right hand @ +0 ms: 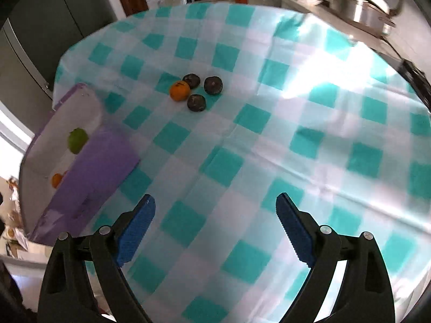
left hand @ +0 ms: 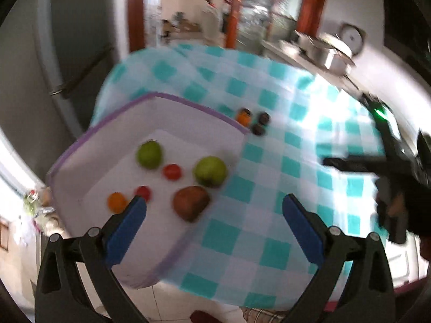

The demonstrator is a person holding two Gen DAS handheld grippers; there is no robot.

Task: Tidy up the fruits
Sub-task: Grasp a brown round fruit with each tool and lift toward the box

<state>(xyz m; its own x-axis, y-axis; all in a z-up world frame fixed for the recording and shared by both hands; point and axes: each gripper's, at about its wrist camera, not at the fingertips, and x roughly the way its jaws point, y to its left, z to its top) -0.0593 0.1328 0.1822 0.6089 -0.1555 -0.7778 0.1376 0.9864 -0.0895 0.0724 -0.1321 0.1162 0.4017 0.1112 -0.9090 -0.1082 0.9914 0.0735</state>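
Note:
A white box with a purple rim [left hand: 188,101] sits at the table's left edge. Inside lie two green fruits [left hand: 149,154] [left hand: 210,171], two red fruits [left hand: 171,171], an orange one [left hand: 116,202] and a brown one [left hand: 190,202]. On the cloth beyond the box lie an orange fruit [right hand: 179,90] and three dark round fruits [right hand: 196,102]. My left gripper [left hand: 214,207] is open and empty above the box's near right corner. My right gripper [right hand: 215,207] is open and empty above the cloth; it also shows in the left wrist view [left hand: 355,161].
The table wears a teal and white checked cloth [right hand: 269,140]. Metal pots [right hand: 358,5] stand on a counter at the back right. A grey fridge [left hand: 67,53] stands to the left. The box's purple outer wall [right hand: 94,167] faces my right gripper.

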